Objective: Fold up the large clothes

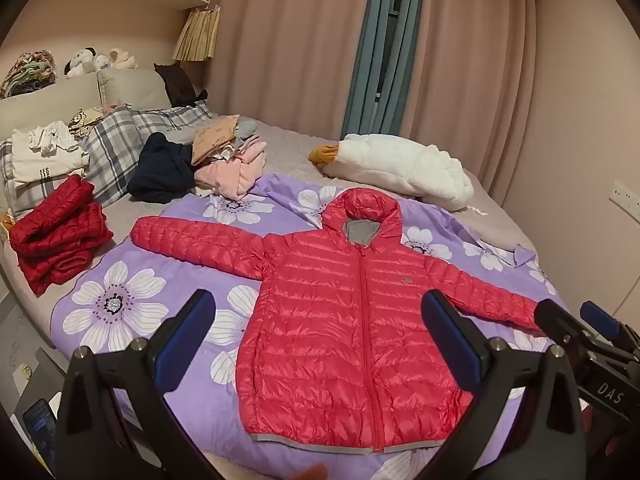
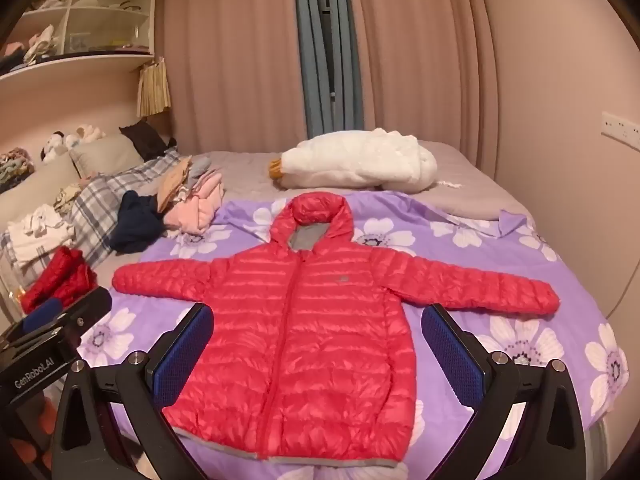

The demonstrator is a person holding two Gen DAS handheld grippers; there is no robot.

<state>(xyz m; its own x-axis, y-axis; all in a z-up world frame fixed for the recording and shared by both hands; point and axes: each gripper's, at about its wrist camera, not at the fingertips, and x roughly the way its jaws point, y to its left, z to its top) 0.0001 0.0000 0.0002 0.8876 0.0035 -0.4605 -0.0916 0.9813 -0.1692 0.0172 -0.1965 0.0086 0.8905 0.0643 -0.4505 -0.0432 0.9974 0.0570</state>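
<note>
Red jacket point(image 2: 304, 320) is spread flat, front up, on the flowery sheet point(image 2: 540, 344), nothing folded yet. Our left gripper point(image 1: 318, 336) and right gripper point(image 2: 316, 344) hover wide, empty. We'd pinch each cuff and fold the sleeves across first.

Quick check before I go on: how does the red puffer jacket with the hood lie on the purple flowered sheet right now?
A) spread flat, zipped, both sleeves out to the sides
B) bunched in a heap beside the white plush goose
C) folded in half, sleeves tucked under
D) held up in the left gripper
A: the red puffer jacket lies flat on the purple flowered sheet, zip closed, sleeves spread; the left gripper and right gripper are open, holding nothing.
</note>
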